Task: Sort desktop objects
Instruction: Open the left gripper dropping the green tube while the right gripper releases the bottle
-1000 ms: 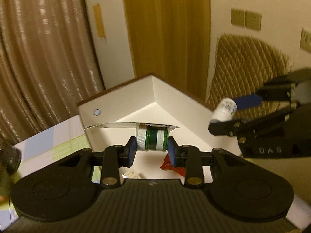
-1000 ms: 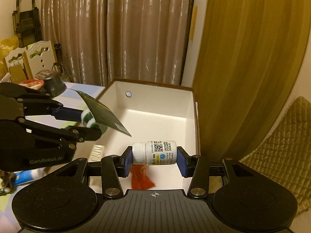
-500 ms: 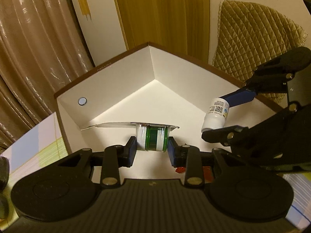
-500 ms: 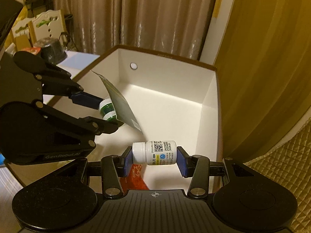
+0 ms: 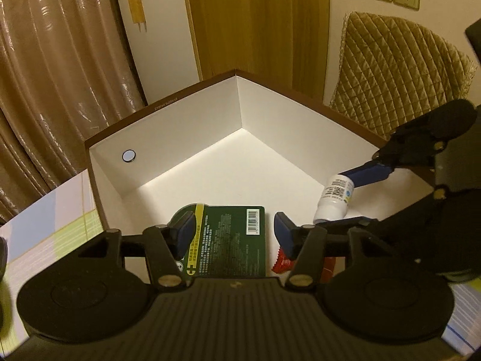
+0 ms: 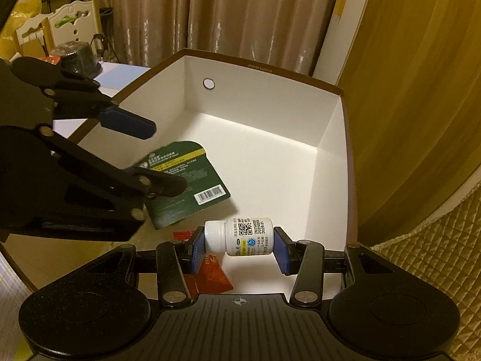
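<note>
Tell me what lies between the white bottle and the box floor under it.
In the right wrist view, a red packet lies on the box floor, partly under the white bottle.

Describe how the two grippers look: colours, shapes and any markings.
Both are matte black. The left gripper has a ribbed body, two round discs, angular linkage arms with silver-coloured screws and blue pads. The right gripper has the same build, with blue pads and a small crosshair mark on its body. No cables, hands or sleeves show.
</note>
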The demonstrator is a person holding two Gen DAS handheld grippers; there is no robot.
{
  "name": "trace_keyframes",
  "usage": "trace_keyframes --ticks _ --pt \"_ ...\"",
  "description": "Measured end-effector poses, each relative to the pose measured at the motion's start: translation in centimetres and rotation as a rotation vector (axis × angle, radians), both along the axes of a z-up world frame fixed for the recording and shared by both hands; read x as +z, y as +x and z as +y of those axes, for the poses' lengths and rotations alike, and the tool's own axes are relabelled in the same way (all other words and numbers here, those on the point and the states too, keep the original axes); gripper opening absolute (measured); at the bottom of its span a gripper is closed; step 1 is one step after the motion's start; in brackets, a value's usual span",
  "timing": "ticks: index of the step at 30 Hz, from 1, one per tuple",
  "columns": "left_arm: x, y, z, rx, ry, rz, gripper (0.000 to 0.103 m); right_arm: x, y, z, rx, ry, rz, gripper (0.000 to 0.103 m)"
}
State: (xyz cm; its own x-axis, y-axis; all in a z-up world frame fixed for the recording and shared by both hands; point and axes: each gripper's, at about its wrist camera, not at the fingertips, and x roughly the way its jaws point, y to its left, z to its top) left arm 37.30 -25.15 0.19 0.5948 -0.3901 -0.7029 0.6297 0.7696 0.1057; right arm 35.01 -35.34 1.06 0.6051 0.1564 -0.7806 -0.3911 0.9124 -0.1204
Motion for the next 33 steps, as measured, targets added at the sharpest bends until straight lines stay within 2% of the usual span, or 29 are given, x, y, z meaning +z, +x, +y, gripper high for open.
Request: trace_keyframes --ticks 13,20,33 --pt "2.0 -0.9 3.1 0.060 -0.028 -0.033 0.054 -0.8 0.8 1.5 0.049 -0.037 0.010 0.046" --pt "2.1 -1.3 3.8 0.081 -0.032 -0.033 0.055 -0.8 0.5 2.1 0.101 -0.036 -0.026 0.046" --pt "2.5 -2.5 5.3 0.109 -0.039 -0.035 0.055 -0.3 -0.8 2.2 0.096 -0.017 -0.032 0.046"
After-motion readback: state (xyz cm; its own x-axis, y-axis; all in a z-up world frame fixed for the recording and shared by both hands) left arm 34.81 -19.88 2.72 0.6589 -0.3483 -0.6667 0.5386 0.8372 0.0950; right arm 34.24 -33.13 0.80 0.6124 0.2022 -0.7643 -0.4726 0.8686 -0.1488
